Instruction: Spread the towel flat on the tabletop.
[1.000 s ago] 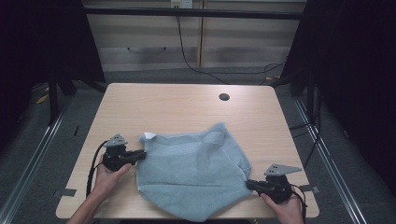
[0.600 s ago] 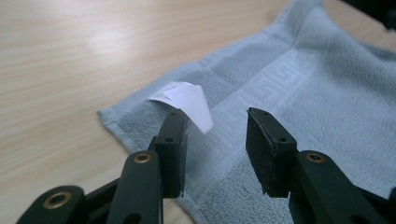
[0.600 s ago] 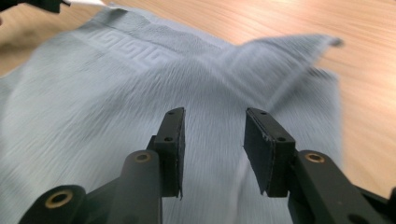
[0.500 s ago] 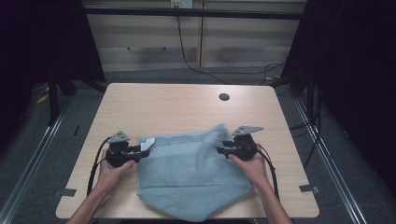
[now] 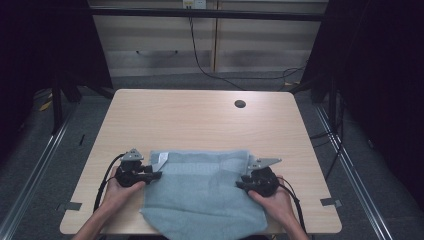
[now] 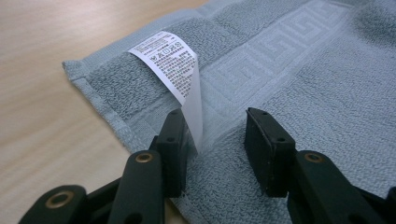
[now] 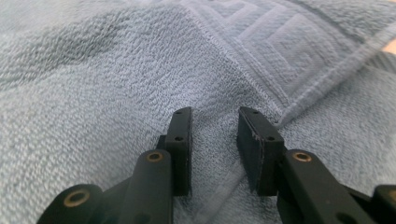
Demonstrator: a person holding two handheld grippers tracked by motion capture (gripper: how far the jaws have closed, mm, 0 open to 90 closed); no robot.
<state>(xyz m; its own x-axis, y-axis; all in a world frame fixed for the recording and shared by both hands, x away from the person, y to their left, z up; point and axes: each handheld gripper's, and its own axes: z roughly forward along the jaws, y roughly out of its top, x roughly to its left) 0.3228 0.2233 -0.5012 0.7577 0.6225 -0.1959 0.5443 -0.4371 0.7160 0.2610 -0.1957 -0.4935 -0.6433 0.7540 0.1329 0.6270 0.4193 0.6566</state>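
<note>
Partly off-frame, the towel (image 5: 200,195) overhangs the table (image 5: 200,120) edge.

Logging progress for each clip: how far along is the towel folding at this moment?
Done: the grey-blue towel lies doubled on the table, its patterned band along the far edge and its care label at the left corner. In hand: the left gripper and right gripper both rest over the towel with jaws apart, the right's just narrowing, nothing pinched. Left: probably another fold; the near edge overhangs the table.
</note>
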